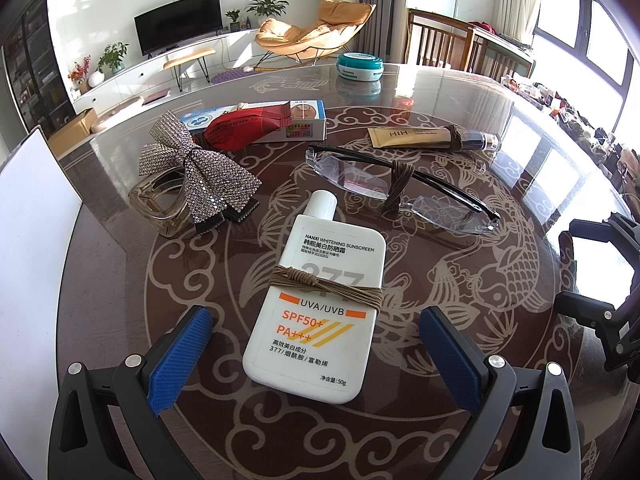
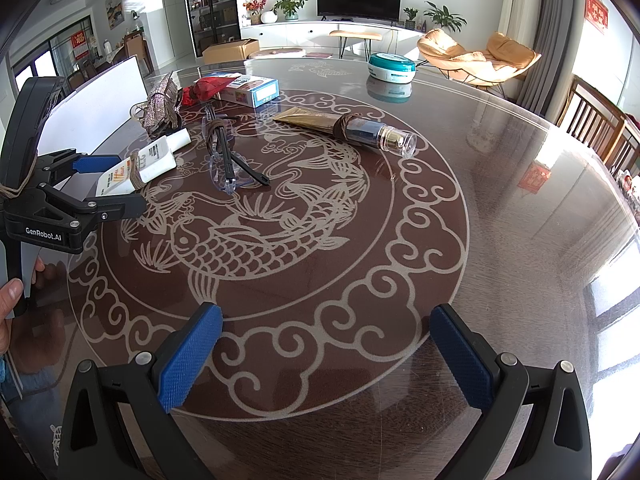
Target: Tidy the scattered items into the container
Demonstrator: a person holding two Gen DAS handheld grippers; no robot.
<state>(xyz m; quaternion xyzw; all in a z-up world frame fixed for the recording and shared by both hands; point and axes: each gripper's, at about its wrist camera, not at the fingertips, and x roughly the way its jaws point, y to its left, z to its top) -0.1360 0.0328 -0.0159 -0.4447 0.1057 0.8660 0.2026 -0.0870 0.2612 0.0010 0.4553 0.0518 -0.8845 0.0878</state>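
Observation:
A white sunscreen bottle [image 1: 312, 304] bound with brown cord lies flat on the glass table [image 1: 460, 92]. My left gripper [image 1: 316, 316] is open, its blue pads [image 1: 182, 356] on either side of the bottle's lower half, apart from it. Behind the bottle lie clear glasses [image 1: 400, 188], a gold tube [image 1: 432, 138], a rhinestone bow clip [image 1: 196, 176], a red packet [image 1: 248, 128] and a blue-white box [image 1: 296, 120]. A white container wall [image 1: 36, 216] stands at the left. My right gripper [image 2: 326, 312] hangs open over bare table, with the left gripper [image 2: 120, 182] far to its left.
A teal round tin [image 1: 359, 66] sits at the table's far edge. Wooden chairs [image 2: 600, 128] stand at the right rim. A hand [image 2: 12, 292] holds the left gripper's handle. The table's fish pattern [image 2: 248, 240] spreads in front of my right gripper.

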